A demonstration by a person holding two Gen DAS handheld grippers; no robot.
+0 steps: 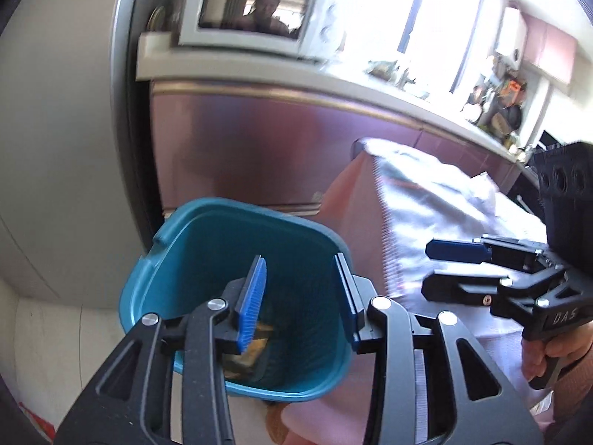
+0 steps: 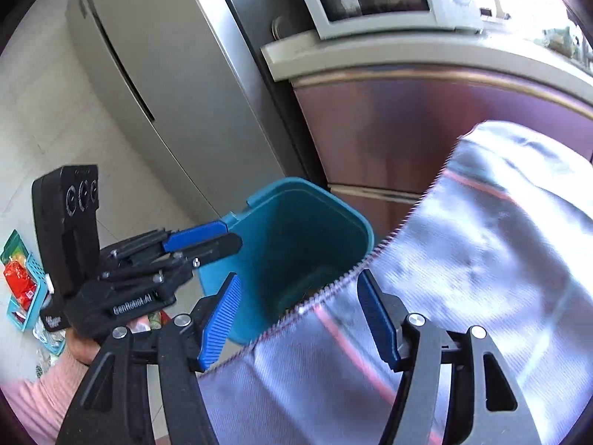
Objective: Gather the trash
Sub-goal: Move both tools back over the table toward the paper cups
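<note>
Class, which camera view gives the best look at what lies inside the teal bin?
The left wrist view: it looks down into the teal bin, showing yellowish trash at the bottom. The right wrist view shows the bin from the side, its bottom mostly hidden by the tablecloth.

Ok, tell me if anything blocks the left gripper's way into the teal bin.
Nothing visible does. The left gripper hangs with open, empty jaws over the teal bin, whose mouth is uncovered; the cloth-covered table lies off to its right.

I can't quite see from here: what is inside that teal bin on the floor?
The teal bin holds some yellowish-brown trash at the bottom. The left gripper, open above it, covers part of the bottom, so what lies there cannot be told.
</note>
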